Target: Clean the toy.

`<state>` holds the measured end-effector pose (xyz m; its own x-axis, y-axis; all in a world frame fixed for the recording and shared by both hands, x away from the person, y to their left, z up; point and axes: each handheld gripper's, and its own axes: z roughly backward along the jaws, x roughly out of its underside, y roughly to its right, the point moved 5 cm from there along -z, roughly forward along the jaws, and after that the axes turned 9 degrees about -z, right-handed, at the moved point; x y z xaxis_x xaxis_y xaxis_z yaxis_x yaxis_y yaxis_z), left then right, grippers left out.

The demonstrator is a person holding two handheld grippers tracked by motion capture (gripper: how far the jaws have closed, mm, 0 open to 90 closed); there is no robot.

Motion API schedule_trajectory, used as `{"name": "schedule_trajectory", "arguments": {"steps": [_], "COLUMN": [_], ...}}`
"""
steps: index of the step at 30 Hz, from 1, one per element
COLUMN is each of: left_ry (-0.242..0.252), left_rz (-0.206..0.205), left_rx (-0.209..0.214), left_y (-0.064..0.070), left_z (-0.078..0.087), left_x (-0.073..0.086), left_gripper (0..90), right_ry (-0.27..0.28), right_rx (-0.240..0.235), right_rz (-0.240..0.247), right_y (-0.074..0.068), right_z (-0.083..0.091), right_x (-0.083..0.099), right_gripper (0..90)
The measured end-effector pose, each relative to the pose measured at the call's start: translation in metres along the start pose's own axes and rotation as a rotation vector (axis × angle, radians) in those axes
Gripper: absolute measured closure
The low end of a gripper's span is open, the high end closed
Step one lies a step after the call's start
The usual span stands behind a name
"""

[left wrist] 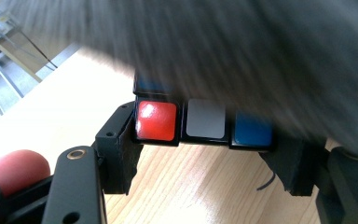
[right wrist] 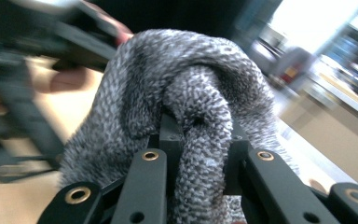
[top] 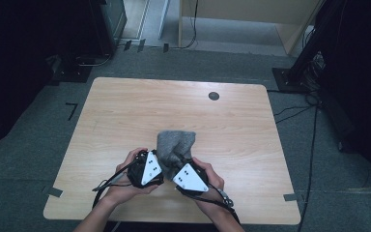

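Observation:
A grey knitted cloth (top: 176, 145) lies bunched near the front middle of the wooden table (top: 125, 111). In the left gripper view the cloth (left wrist: 242, 46) drapes over a puzzle cube (left wrist: 205, 122) showing red, pale grey and blue tiles. My left gripper (left wrist: 205, 142) is shut on that cube, one pad at each side of it. In the high view the left gripper (top: 157, 157) meets the cloth's left lower edge. My right gripper (top: 178, 163) is at the cloth's lower right. Its jaws (right wrist: 200, 154) are shut on a fold of the cloth (right wrist: 186, 93).
A small dark round mark (top: 214, 95) sits near the table's far edge. Cables (top: 311, 145) run over the grey floor to the right. A black stand (top: 309, 53) rises at the back right, and a dark cabinet (top: 108, 24) stands at the back left.

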<state>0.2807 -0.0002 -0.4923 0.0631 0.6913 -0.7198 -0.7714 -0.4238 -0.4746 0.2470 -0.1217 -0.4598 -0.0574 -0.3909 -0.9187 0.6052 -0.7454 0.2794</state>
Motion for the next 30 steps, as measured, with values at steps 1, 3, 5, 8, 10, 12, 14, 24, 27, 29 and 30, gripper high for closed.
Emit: {"name": "schedule_trajectory", "arguments": {"steps": [1, 3, 5, 8, 10, 12, 14, 24, 27, 29, 30], "left_ry": [0.004, 0.007, 0.009, 0.134, 0.222, 0.260, 0.336, 0.411, 0.408, 0.411, 0.411], "left_rz": [0.001, 0.002, 0.000, 0.060, 0.099, 0.110, 0.124, 0.149, 0.133, 0.126, 0.122], "left_rx": [0.002, 0.001, 0.004, 0.038, 0.065, 0.066, 0.061, 0.055, 0.059, 0.067, 0.072], "left_y": [0.000, 0.000, -0.001, -0.005, -0.008, -0.009, -0.012, -0.019, -0.015, -0.013, -0.012], "left_z": [0.000, 0.001, 0.001, 0.008, 0.013, 0.015, 0.023, 0.033, 0.032, 0.032, 0.032], "left_x": [0.000, 0.000, 0.000, 0.001, 0.001, 0.001, -0.003, -0.003, -0.004, -0.005, -0.006], "left_gripper": [34.5, 34.5, 34.5, 34.5, 34.4, 34.5, 34.5, 34.5, 34.5, 34.5, 34.4], "right_ry": [0.002, -0.006, -0.007, 0.045, 0.119, 0.197, 0.225, 0.062, 0.177, 0.223, 0.212], "right_rx": [-0.027, -0.023, 0.034, 0.090, 0.053, -0.045, -0.143, -0.073, -0.170, -0.244, -0.253], "right_rz": [0.010, 0.004, -0.039, -0.186, -0.306, -0.399, -0.436, -0.479, -0.477, -0.474, -0.467], "right_y": [-0.005, -0.003, 0.011, 0.042, 0.057, 0.061, 0.056, 0.070, 0.062, 0.053, 0.050], "right_z": [-0.001, -0.002, 0.000, 0.012, 0.022, 0.029, 0.029, 0.012, 0.021, 0.025, 0.024], "right_x": [0.000, 0.002, 0.003, -0.002, -0.007, -0.014, -0.017, 0.011, -0.008, -0.017, -0.017], "right_gripper": [76.6, 77.4, 77.7, 77.7, 77.6, 77.6, 77.4, 77.4, 77.1, 77.1, 77.2]}}
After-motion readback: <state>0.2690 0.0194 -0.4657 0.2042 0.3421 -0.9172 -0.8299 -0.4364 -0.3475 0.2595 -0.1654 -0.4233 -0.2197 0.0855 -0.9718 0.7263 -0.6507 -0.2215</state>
